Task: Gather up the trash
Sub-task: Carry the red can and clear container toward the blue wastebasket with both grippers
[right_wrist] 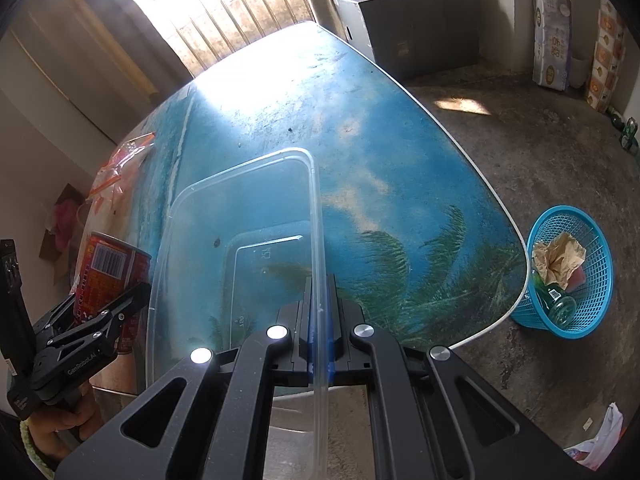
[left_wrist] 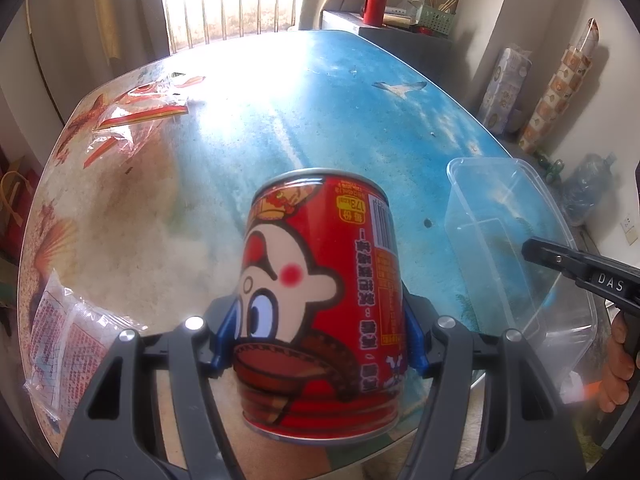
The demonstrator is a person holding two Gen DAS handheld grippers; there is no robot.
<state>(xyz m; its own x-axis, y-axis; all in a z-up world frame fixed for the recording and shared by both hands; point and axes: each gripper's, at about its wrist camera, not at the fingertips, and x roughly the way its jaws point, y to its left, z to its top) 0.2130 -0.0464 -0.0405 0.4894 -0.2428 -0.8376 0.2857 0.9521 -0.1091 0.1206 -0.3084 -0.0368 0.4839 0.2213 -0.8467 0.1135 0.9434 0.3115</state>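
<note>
My left gripper (left_wrist: 316, 340) is shut on a red drink can (left_wrist: 324, 296) with a cartoon face, held upside down above the table; the can also shows in the right wrist view (right_wrist: 110, 268). My right gripper (right_wrist: 320, 332) is shut on the right rim of a clear plastic container (right_wrist: 240, 216), which shows at the right in the left wrist view (left_wrist: 500, 216). A blue mesh trash basket (right_wrist: 588, 292) with crumpled paper and a bottle stands on the floor right of the table.
A beach-print table (right_wrist: 360, 140) lies below both grippers. Clear red-striped wrappers (left_wrist: 132, 116) lie at its far left and a printed plastic packet (left_wrist: 68, 340) at its near left. A grey cabinet (right_wrist: 404, 28) with a red flask stands beyond the table.
</note>
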